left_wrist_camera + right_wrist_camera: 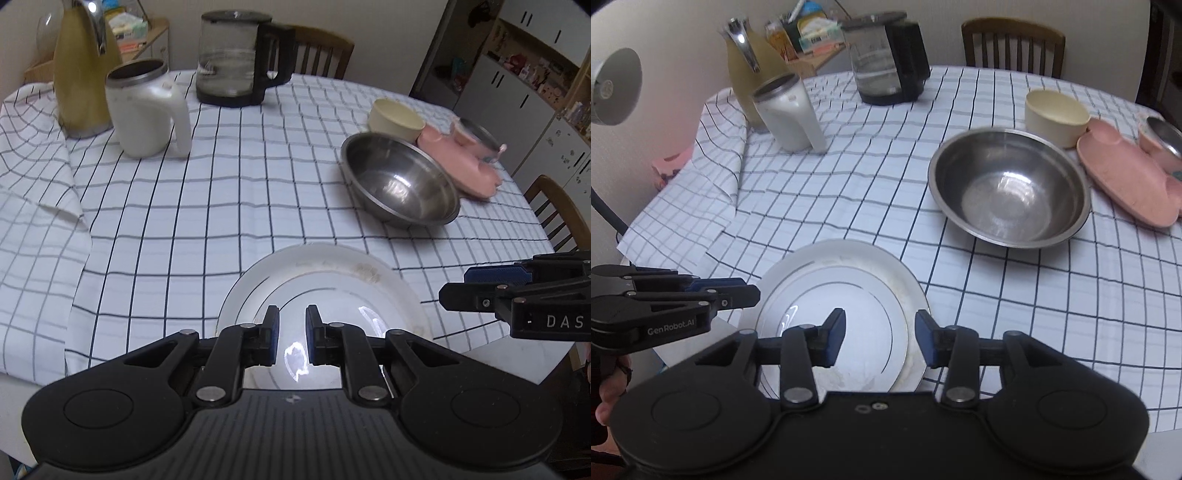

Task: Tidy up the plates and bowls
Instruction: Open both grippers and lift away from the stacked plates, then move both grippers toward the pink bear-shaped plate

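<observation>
A white plate (pixel 325 280) (pixel 827 280) with thin rings lies at the near table edge, under both grippers. My left gripper (pixel 291 338) (pixel 746 291) hovers over it, jaws a little apart and empty. My right gripper (pixel 880 339) (pixel 454 291) is open and empty above the plate's near right part. A large steel bowl (pixel 402 181) (pixel 1008 188) sits further right. Behind it are a cream bowl (pixel 395 120) (pixel 1056 114), a pink plate (pixel 465 162) (pixel 1126 177) and a small pink steel-lined bowl (pixel 476 138) (pixel 1161 140).
At the back left stand a yellow jug (pixel 79 74) (pixel 746 66), a white lidless kettle (pixel 144 107) (pixel 790 110) and a glass coffee pot (pixel 236 59) (pixel 886 59). The checked tablecloth (pixel 221 192) is folded up at the left. Wooden chairs (pixel 1012 48) stand around the table.
</observation>
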The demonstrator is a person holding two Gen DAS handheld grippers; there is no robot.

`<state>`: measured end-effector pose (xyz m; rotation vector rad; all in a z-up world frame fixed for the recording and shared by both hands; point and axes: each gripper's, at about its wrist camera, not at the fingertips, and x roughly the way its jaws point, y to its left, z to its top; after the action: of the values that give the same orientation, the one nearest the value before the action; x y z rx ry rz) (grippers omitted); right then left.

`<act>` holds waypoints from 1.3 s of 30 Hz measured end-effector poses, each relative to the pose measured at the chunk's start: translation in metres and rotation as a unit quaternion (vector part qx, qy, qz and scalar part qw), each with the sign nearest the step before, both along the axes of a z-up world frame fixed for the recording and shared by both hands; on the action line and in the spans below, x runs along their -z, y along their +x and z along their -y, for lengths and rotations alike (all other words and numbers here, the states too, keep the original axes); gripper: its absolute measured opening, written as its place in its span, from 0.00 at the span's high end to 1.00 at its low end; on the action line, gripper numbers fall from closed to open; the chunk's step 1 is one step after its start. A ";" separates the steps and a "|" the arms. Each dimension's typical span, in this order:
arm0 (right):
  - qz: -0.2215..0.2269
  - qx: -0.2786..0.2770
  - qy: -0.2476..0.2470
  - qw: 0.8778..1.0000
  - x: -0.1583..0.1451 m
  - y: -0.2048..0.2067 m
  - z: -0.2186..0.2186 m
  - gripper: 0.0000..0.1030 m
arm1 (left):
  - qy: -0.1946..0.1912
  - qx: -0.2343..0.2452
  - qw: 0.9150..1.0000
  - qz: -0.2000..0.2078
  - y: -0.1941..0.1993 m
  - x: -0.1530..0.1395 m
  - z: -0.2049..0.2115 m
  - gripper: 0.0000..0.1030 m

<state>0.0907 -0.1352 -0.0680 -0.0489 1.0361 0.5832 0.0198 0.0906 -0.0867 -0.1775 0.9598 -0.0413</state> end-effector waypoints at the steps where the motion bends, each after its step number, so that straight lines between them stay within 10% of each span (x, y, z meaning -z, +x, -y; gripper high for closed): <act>1: 0.006 0.003 0.003 1.000 -0.004 -0.002 0.002 0.57 | 0.000 0.002 1.000 0.005 0.000 -0.003 0.002 0.87; 16: 0.088 0.046 0.026 0.995 -0.048 -0.034 0.030 0.32 | 0.001 0.048 0.995 0.086 0.002 -0.044 0.038 0.69; 21: 0.108 0.067 0.025 0.992 -0.058 -0.035 0.047 0.20 | 0.008 0.058 0.992 0.116 0.008 -0.055 0.051 0.40; 39: 0.177 0.130 0.036 0.975 -0.070 0.011 0.138 0.00 | 0.023 0.062 0.986 0.155 0.080 -0.066 0.133 0.23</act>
<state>0.1017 -0.2730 0.0016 0.0466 0.6597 0.3552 0.1001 -0.0425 -0.0208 -0.0657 0.6595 -0.1575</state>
